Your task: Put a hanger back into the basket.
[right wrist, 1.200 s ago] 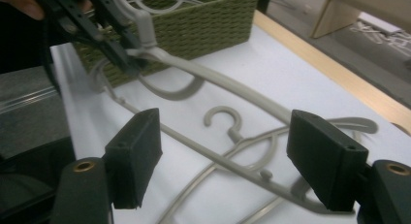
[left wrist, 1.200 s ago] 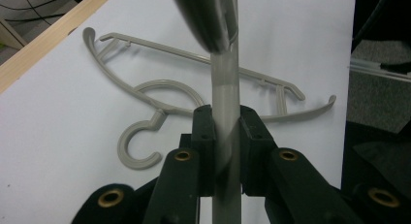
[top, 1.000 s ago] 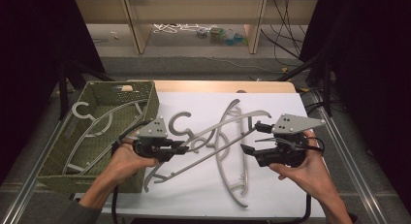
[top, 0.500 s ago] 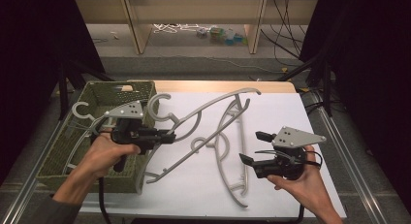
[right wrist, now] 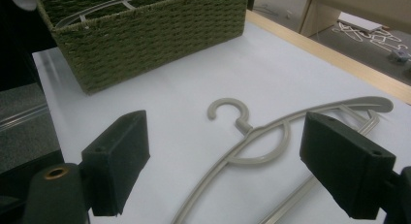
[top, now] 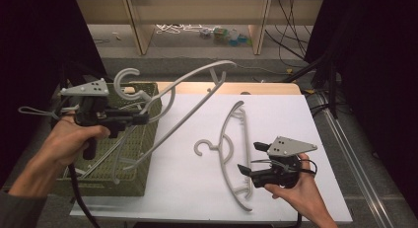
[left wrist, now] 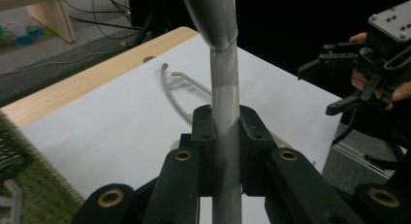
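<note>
A grey plastic coat hanger (top: 190,85) is held aloft at upper left, clamped in the left tool (left wrist: 227,136) above the green woven basket (top: 143,154). Lowering into it seems next. The right tool (right wrist: 242,170), jaws apart, hovers over another grey hanger (right wrist: 261,136) on the white worktop (top: 276,114).

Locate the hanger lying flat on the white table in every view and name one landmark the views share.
High view: hanger right of centre, beside the right gripper.
Left gripper view: its end behind the gripped bar.
Right gripper view: centre, between the open jaws.
Shared landmark: green basket.
</note>
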A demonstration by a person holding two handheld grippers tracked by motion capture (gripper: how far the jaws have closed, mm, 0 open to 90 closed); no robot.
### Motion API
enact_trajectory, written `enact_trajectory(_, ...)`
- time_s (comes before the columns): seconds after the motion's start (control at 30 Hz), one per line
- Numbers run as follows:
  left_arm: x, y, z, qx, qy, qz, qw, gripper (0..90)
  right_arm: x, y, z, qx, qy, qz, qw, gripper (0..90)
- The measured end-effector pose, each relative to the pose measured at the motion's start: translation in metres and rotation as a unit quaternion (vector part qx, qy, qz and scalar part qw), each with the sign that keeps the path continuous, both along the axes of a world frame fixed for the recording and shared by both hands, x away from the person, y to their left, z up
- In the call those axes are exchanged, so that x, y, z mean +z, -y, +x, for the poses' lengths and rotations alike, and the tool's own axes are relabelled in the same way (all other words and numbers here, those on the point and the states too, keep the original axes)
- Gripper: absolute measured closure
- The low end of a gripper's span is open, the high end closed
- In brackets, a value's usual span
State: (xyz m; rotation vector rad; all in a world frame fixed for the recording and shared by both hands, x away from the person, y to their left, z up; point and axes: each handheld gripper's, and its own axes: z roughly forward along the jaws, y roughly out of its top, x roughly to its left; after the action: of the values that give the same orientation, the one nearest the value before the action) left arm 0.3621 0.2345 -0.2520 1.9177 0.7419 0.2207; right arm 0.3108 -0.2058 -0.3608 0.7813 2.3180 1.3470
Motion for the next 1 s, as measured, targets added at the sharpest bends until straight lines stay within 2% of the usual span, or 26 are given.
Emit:
enact_trajectory(0.03, 0.002, -0.004, 0.001, 0.007, 0.002, 0.008, 0.9999, 79.5, 0.000, 0.000, -0.001, 0.003, -0.005, -0.003, 1.0000, 18.8)
enact_trajectory(0.1, 0.001, -0.013, 0.005, 0.026, 0.003, 0.001, 0.9997, 79.5, -0.003, 0.000, -0.001, 0.001, -0.003, -0.004, 1.0000, 18.4)
enact_trajectory(0.13, 0.001, -0.018, 0.007, 0.033, -0.002, 0.009, 0.9994, 79.5, -0.004, -0.001, -0.001, -0.001, -0.004, -0.004, 1.0000, 18.2)
enact_trajectory(0.33, -0.010, -0.046, 0.019, 0.075, 0.000, 0.021, 0.9969, 79.5, -0.015, -0.001, -0.002, 0.000, -0.009, -0.004, 1.0000, 17.7)
enact_trajectory(0.53, -0.021, -0.077, 0.030, 0.123, 0.001, 0.045, 0.9913, 79.5, -0.021, 0.000, -0.003, 0.000, -0.012, -0.003, 0.9999, 17.7)
enact_trajectory(0.6, -0.024, -0.087, 0.032, 0.132, 0.004, 0.062, 0.9893, 79.5, -0.022, 0.000, -0.002, -0.001, -0.012, -0.003, 0.9999, 17.7)
enact_trajectory(0.63, -0.026, -0.089, 0.032, 0.136, 0.005, 0.064, 0.9886, 79.5, -0.023, 0.000, -0.003, -0.001, -0.015, -0.002, 0.9999, 17.7)
enact_trajectory(0.67, -0.028, -0.093, 0.033, 0.138, 0.005, 0.076, 0.9876, 79.5, -0.024, 0.000, -0.003, -0.001, -0.017, -0.003, 0.9999, 17.7)
enact_trajectory(0.73, -0.034, -0.099, 0.036, 0.147, -0.003, 0.075, 0.9862, 79.5, -0.026, -0.001, -0.002, 0.002, -0.017, -0.003, 0.9998, 17.6)
enact_trajectory(0.77, -0.036, -0.103, 0.037, 0.149, -0.004, 0.084, 0.9852, 79.5, -0.026, -0.002, -0.002, 0.003, -0.018, -0.004, 0.9998, 17.6)
enact_trajectory(0.9, -0.044, -0.113, 0.041, 0.159, -0.009, 0.098, 0.9823, 79.5, -0.028, -0.002, -0.002, 0.003, -0.024, -0.012, 0.9996, 17.5)
enact_trajectory(1.0, -0.049, -0.120, 0.045, 0.165, -0.010, 0.110, 0.9800, 79.5, -0.030, -0.004, -0.001, 0.005, -0.024, -0.006, 0.9997, 17.5)
